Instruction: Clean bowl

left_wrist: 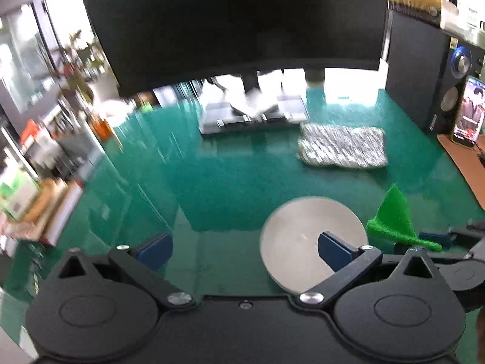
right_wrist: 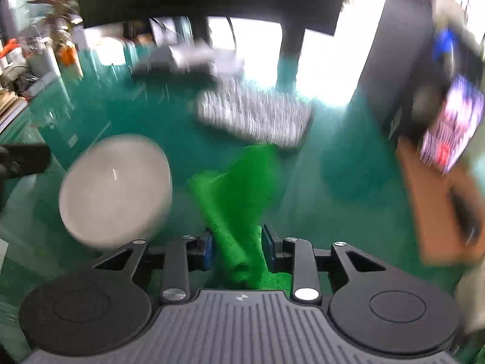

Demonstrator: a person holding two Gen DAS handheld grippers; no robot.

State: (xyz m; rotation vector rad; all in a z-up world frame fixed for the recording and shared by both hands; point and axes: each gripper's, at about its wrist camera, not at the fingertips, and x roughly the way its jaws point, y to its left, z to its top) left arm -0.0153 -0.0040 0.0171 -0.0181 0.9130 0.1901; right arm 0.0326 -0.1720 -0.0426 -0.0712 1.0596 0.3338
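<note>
Green glass-topped desk [left_wrist: 212, 182] under a dark monitor [left_wrist: 236, 21]. Patterned cloth [left_wrist: 342, 148] folded near the monitor stand. White bowl [left_wrist: 303, 230] on the desk, interior blurred, contents unreadable. Left gripper [left_wrist: 242, 248] spread wide, nothing between pads, right pad over the bowl. Right gripper [right_wrist: 238, 247] partly apart, green cloth [right_wrist: 239, 200] hanging between the pads; contact unclear through blur. Bowl just left of that cloth.
</note>
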